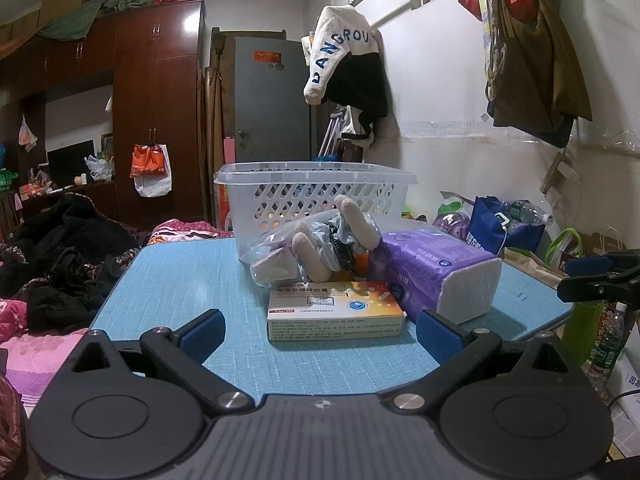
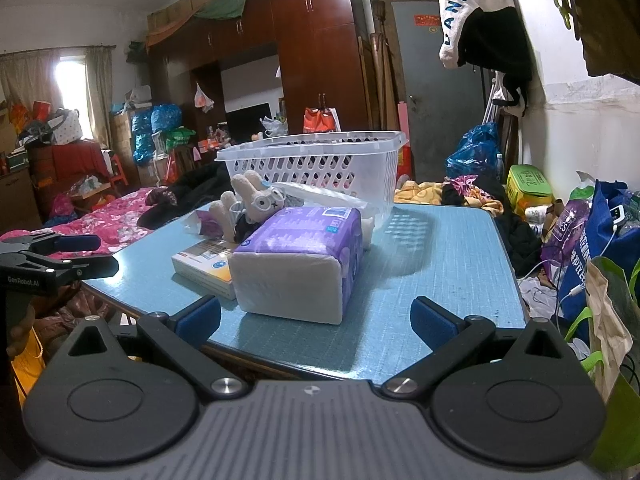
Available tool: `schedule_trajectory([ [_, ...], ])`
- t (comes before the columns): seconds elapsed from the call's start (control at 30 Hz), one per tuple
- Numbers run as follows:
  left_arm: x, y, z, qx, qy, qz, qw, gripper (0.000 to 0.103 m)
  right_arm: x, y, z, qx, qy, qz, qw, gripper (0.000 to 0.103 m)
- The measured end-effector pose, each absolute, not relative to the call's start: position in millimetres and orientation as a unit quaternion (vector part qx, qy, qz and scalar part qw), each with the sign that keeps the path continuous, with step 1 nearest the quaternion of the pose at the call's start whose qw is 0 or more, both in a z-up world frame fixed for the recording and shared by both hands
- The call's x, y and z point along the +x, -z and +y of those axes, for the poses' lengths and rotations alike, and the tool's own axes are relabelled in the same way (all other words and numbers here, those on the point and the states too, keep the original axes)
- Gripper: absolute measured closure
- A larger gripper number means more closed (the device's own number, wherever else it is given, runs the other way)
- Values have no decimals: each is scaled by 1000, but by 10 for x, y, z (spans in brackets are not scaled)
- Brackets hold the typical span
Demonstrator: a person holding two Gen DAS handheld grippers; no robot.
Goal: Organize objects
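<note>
A white slotted basket (image 1: 316,188) (image 2: 320,160) stands at the far side of the blue table (image 1: 180,280) (image 2: 440,248). In front of it lie a plush rabbit (image 1: 320,240) (image 2: 252,200), a clear plastic bag (image 1: 272,256), a purple tissue pack (image 1: 436,268) (image 2: 300,256) and a yellow-white medicine box (image 1: 334,314) (image 2: 204,266). My left gripper (image 1: 318,330) is open and empty, just short of the medicine box. My right gripper (image 2: 316,320) is open and empty at the table's near edge, facing the tissue pack.
A bed with dark clothes (image 1: 60,256) lies left of the table. Bags and bottles (image 2: 580,232) crowd the floor on the right. A jacket (image 1: 344,60) hangs on the wall behind the basket. A wardrobe (image 1: 156,100) stands at the back.
</note>
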State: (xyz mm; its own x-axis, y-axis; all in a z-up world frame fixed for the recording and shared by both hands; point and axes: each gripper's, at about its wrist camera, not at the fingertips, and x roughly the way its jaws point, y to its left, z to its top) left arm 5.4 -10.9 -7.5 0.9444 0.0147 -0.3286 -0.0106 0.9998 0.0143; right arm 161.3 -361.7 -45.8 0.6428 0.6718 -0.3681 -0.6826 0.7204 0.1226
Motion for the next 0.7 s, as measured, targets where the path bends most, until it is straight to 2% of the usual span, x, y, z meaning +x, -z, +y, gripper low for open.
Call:
schedule_trajectory([
  [0.7, 69, 109, -119, 7, -10, 167, 986, 1, 1633, 469, -3642, -6, -361, 197, 912, 0],
])
